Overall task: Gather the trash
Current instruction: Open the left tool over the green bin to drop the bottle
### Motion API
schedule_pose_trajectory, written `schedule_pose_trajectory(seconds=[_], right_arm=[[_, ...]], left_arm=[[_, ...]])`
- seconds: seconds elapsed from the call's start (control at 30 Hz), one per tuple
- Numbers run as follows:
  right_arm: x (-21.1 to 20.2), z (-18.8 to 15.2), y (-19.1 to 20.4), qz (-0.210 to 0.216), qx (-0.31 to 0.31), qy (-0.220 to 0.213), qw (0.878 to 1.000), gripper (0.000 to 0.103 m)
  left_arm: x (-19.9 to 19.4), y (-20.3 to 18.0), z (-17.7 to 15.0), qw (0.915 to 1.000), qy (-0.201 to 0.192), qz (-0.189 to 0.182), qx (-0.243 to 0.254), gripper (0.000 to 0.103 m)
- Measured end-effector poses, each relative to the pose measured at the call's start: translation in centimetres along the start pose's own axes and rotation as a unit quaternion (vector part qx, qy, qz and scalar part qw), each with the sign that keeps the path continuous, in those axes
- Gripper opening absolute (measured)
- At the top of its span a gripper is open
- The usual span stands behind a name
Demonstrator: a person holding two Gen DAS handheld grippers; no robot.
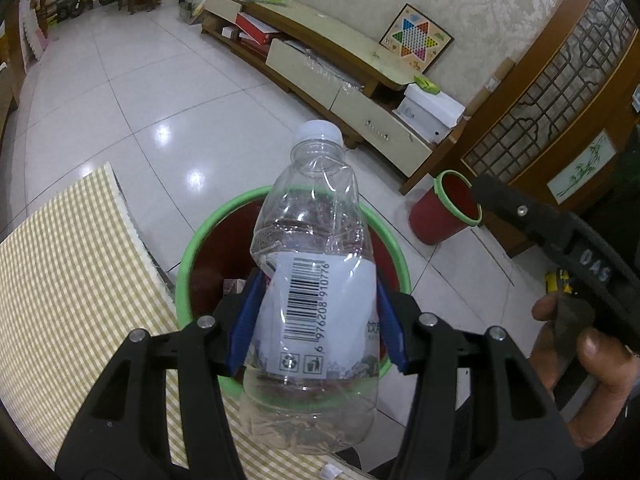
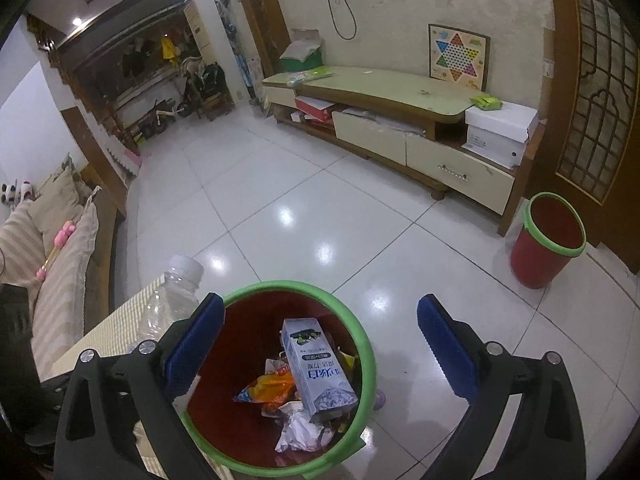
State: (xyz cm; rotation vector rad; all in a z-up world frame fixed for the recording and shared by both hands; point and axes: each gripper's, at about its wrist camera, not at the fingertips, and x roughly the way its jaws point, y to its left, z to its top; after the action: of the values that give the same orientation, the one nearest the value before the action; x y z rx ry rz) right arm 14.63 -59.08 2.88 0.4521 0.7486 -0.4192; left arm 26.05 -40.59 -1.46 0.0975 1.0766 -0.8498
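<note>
So the left tongs are clamped on the clear plastic bottle at its label, holding it right over the red bin with the green rim, next to the checkered tabletop. Right tongs are spread wide with nothing in them, above the same bin, where a milk carton and wrappers sit inside.

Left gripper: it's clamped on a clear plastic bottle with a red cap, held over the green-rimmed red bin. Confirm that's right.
Not quite: the cap is white, not red, as the left wrist view shows. The rest holds: the left gripper is clamped on the clear plastic bottle, held over the green-rimmed red bin.
</note>
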Motion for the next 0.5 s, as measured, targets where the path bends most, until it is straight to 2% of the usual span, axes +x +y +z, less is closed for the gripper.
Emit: schedule_pose_trajectory(seconds=[0.5], right_arm=[[-0.3, 0.2, -0.5, 0.001, 0.012, -0.004, 1.0, 0.095]], left_arm=[[2.5, -0.9, 0.7, 0.9999, 0.017, 0.003, -0.001, 0.052]])
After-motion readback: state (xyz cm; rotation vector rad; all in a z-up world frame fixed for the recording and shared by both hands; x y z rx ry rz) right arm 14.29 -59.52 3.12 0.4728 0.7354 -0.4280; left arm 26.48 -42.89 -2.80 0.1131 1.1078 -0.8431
